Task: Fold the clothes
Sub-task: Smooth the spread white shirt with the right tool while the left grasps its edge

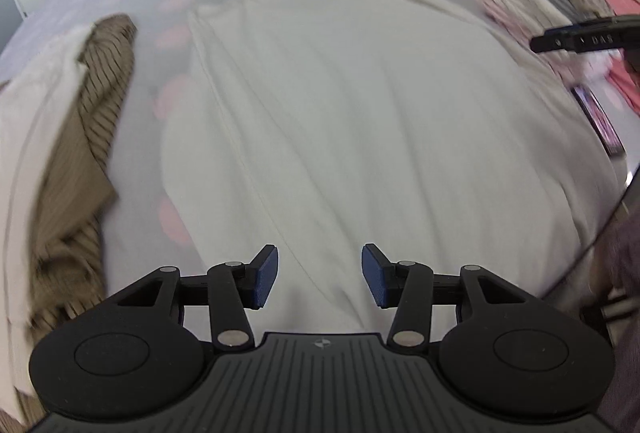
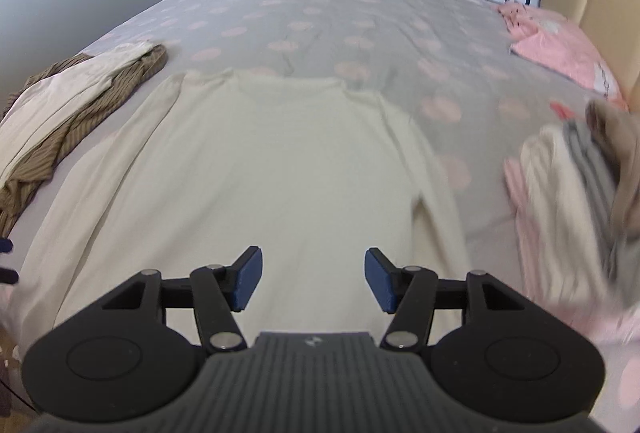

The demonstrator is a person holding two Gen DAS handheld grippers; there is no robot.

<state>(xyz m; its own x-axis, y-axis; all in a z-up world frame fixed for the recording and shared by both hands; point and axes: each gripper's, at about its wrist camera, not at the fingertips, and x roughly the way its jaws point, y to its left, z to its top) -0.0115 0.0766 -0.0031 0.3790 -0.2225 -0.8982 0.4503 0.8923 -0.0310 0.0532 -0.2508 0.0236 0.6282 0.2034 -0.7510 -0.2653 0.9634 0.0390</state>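
While both grippers' fingers [image 2: 248, 279] gape empty, cream shirt [image 2: 280, 153] lies lengthwise, collar away.

Both my grippers, left [image 1: 320, 279] and right [image 2: 313, 279], are matte black: ribbed grey centre plate, round side discs, silver screws on the linkages, blue textured pads [image 1: 266, 279]

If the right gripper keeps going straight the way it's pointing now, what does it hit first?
Most likely the cream long-sleeved top spread flat on the bed. The right gripper points down at its lower body, jaws open and empty, with nothing between it and the fabric. How far off the fabric lies is hard to judge.
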